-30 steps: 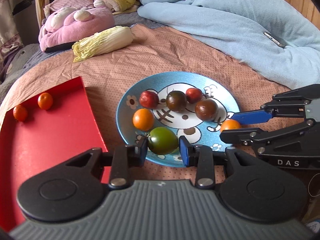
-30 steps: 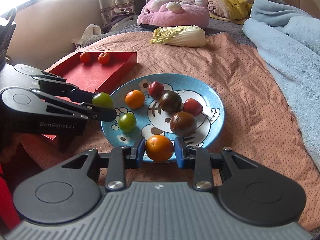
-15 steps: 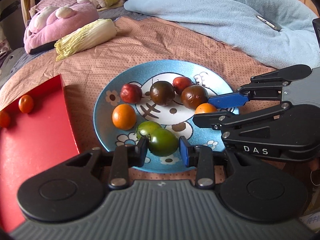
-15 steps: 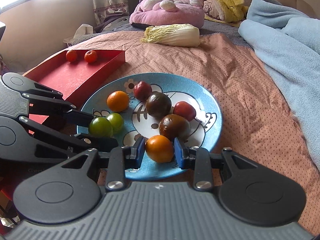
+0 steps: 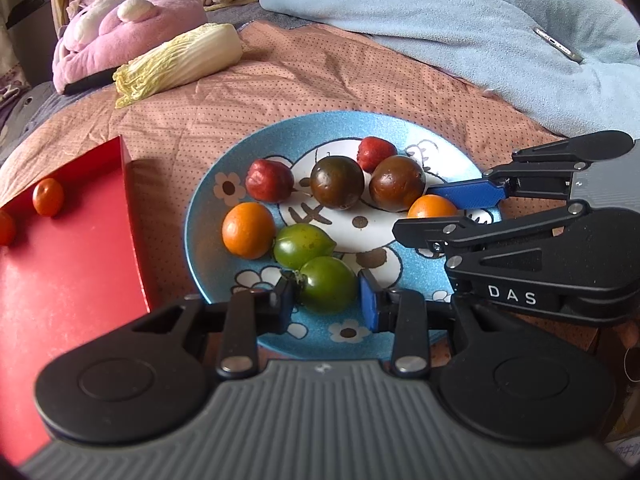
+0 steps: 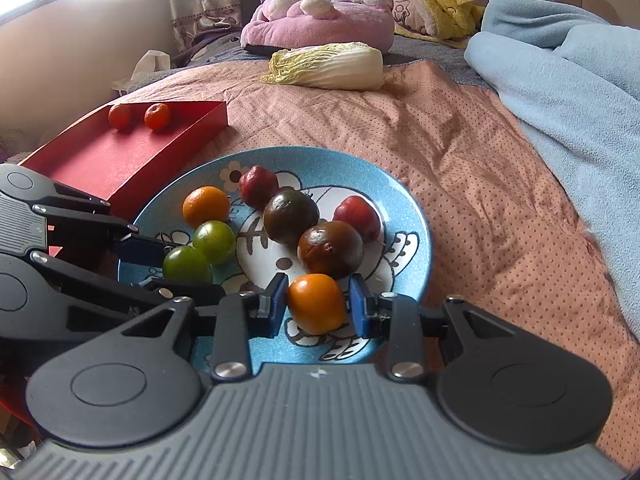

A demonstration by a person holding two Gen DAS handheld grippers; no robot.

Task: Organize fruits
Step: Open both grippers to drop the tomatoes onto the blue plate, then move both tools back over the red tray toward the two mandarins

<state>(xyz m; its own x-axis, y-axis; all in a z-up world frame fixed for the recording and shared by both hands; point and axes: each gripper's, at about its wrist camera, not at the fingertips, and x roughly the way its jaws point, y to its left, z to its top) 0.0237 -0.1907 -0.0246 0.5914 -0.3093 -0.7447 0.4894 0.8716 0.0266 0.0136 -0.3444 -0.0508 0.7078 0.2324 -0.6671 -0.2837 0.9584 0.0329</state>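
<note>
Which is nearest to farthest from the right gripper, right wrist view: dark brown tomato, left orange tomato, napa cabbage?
From the right gripper:
1. Dark brown tomato, just ahead on the blue plate.
2. Left orange tomato, plate's far-left part.
3. Napa cabbage, far back on the bedspread.

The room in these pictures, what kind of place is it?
Most likely a bedroom: the blue plate of fruit sits on a bed's dotted bedspread, with a rumpled blue blanket and a pink plush toy behind.
</note>
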